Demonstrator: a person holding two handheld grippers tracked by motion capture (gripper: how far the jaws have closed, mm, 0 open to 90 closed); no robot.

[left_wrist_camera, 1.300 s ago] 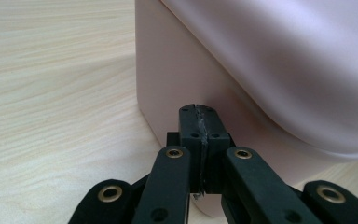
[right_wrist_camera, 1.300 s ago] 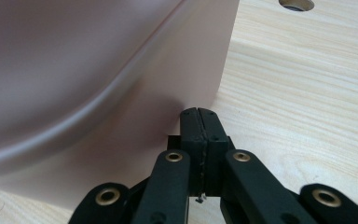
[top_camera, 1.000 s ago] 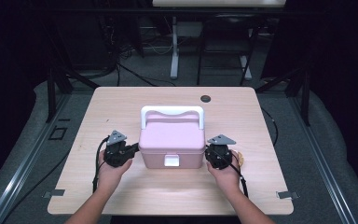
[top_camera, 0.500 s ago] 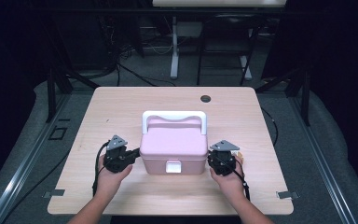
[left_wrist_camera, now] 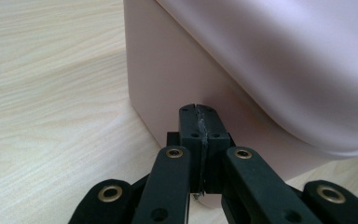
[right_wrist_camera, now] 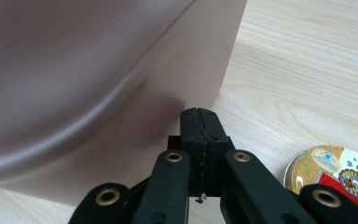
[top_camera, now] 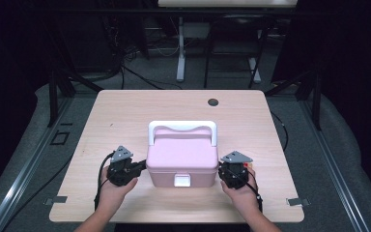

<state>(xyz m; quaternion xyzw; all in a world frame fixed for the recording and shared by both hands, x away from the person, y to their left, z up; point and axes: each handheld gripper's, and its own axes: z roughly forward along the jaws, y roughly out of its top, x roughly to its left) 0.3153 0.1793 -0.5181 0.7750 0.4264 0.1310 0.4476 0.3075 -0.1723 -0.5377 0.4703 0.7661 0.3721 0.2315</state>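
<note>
Jaws on both grippers are pressed fully together, gripping nothing. Each closed tip sits against a side wall of the pink box: left gripper on its left, right gripper on its right. That box stands near the table front edge, white handle raised behind its lid.
</note>
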